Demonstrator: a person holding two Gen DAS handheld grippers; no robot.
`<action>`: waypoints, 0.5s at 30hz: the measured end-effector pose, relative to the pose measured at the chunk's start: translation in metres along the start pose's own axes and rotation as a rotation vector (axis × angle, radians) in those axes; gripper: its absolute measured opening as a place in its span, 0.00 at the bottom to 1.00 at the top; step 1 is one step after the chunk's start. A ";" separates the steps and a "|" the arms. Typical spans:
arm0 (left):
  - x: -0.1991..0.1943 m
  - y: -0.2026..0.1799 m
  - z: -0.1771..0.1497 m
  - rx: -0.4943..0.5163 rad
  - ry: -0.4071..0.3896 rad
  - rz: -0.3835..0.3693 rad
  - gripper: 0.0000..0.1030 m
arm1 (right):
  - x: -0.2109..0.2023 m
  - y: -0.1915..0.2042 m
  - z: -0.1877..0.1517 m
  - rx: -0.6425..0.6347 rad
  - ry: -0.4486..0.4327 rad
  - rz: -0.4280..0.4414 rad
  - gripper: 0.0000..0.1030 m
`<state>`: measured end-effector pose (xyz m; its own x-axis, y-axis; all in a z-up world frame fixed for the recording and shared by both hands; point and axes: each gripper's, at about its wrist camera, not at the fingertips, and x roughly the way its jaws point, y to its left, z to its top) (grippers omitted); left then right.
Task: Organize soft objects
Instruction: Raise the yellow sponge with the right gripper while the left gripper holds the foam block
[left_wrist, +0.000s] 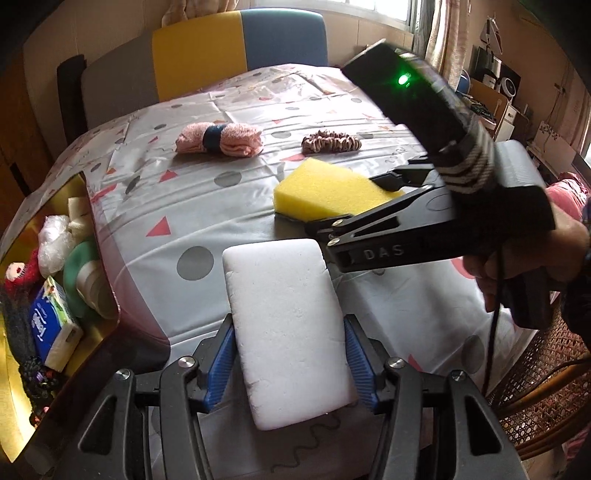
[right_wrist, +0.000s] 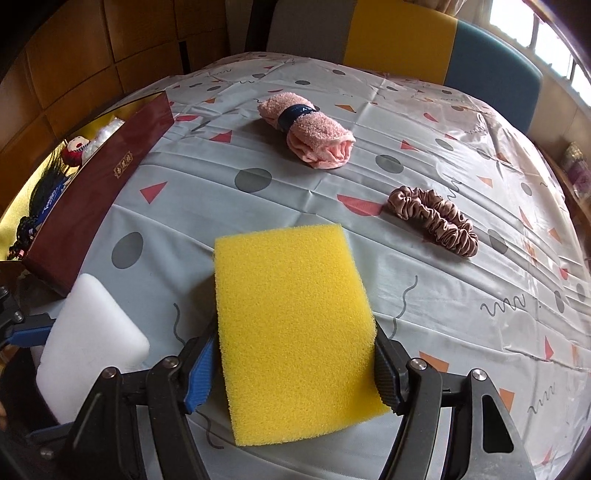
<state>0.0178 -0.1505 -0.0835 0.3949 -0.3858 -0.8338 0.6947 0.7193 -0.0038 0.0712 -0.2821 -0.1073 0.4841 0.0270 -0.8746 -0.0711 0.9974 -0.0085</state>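
Looks like a lived-in home, a dining corner. Shows a counter (right_wrist: 461, 314) under a glossy patterned tablecloth (left_wrist: 258, 206), a yellow-and-blue chair (left_wrist: 240, 48) pushed against its far side, curtained windows (left_wrist: 384, 11) behind, a rattan seat (left_wrist: 543, 387) alongside and cluttered household shelves (left_wrist: 495, 77) by the wall.

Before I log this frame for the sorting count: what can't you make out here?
- Box contents: right wrist view, the dark red wall hides most.
- Items at the box's near end: left wrist view, dark and cut by the frame edge.
- Yellow sponge underside: both views; cannot tell if it is lifted off the tablecloth.
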 end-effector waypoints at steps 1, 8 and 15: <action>-0.004 -0.001 0.001 -0.001 -0.007 -0.004 0.55 | 0.000 0.000 0.000 0.002 -0.003 0.001 0.69; -0.031 0.002 0.008 -0.024 -0.072 0.010 0.55 | 0.001 -0.002 -0.001 0.015 -0.014 0.010 0.70; -0.054 0.009 0.015 -0.057 -0.122 0.016 0.55 | 0.001 0.001 -0.001 0.007 -0.021 -0.002 0.70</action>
<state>0.0117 -0.1321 -0.0297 0.4783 -0.4395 -0.7603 0.6540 0.7561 -0.0256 0.0704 -0.2816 -0.1088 0.5027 0.0259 -0.8640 -0.0639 0.9979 -0.0073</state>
